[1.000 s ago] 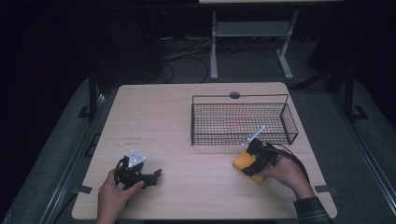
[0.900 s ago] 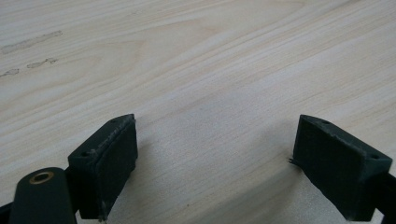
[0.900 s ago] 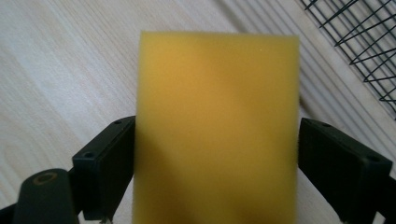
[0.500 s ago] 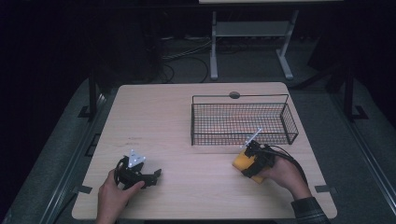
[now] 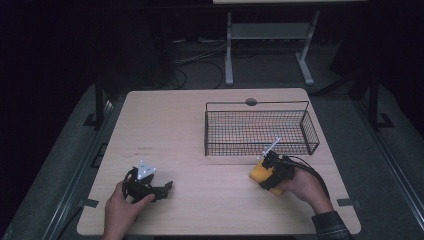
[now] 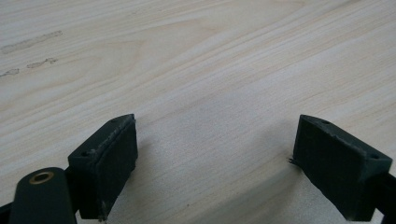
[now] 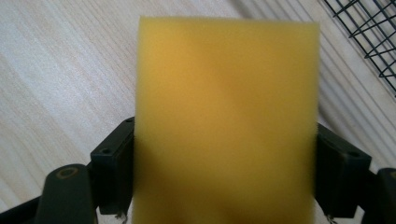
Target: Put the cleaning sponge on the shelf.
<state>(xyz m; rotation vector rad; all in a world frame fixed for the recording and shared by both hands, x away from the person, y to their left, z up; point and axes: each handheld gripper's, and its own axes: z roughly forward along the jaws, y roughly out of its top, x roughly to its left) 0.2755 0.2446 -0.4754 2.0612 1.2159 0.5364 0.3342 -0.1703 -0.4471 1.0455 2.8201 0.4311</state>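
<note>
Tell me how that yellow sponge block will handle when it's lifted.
The yellow sponge block looks like soft foam, so it is probably light and should squash a little. The right gripper has its jaws closing against both sides; the matte surface likely won't slip. Flat-sided, it shouldn't roll on the table.

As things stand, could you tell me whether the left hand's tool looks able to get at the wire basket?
Probably yes: the left tool stands open and holds nothing, and bare table lies between it and the wire basket, though the basket sits on the far right.
</note>
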